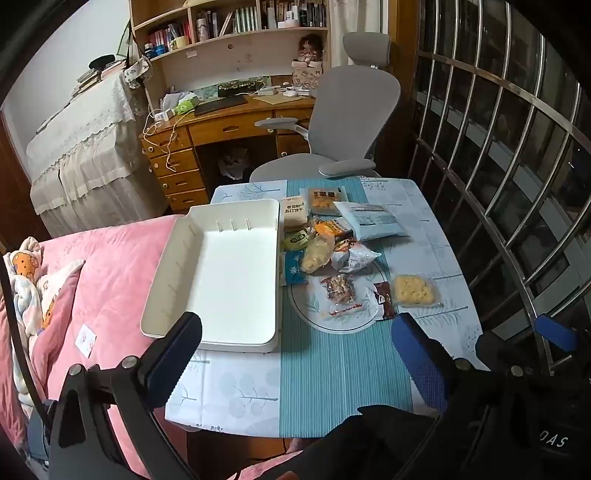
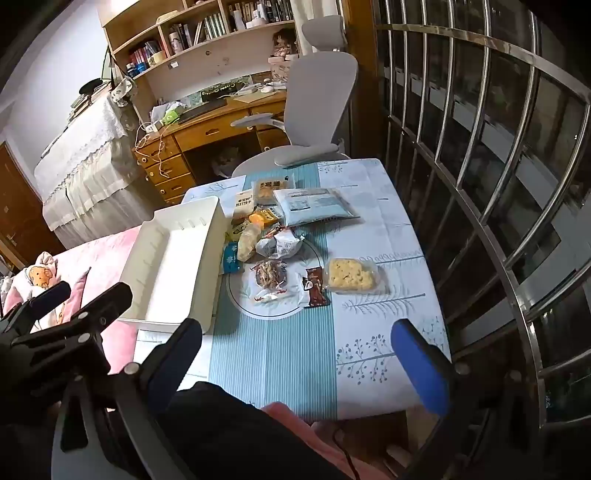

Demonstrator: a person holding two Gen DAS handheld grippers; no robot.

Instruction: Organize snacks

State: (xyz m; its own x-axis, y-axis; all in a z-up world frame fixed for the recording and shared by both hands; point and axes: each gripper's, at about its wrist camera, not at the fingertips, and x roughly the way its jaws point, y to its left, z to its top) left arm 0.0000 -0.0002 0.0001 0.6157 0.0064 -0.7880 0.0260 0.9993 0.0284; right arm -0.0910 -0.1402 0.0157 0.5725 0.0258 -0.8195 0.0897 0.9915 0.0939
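On the left, a pink blanket (image 1: 110, 266) lies beside the table (image 1: 343, 369). The white tray (image 1: 225, 273) stands empty at the table's left edge. Just right of it the snack packets (image 1: 332, 243) lie in a heap, with a clear pack of yellow biscuits (image 1: 413, 291) apart at the right. The left gripper (image 1: 295, 332) and the right gripper (image 2: 295, 332) hover above the near table edge, both with jaws wide, holding nothing

**Bedroom backdrop**

A grey office chair (image 1: 351, 110) is standing at a wooden desk (image 1: 229, 129) — cluttered, cables dangling. Above, a bookshelf (image 1: 229, 22) is holding books; a pink blanket (image 1: 110, 266) is lying left — metal window bars (image 1: 498, 147) are lining the right.
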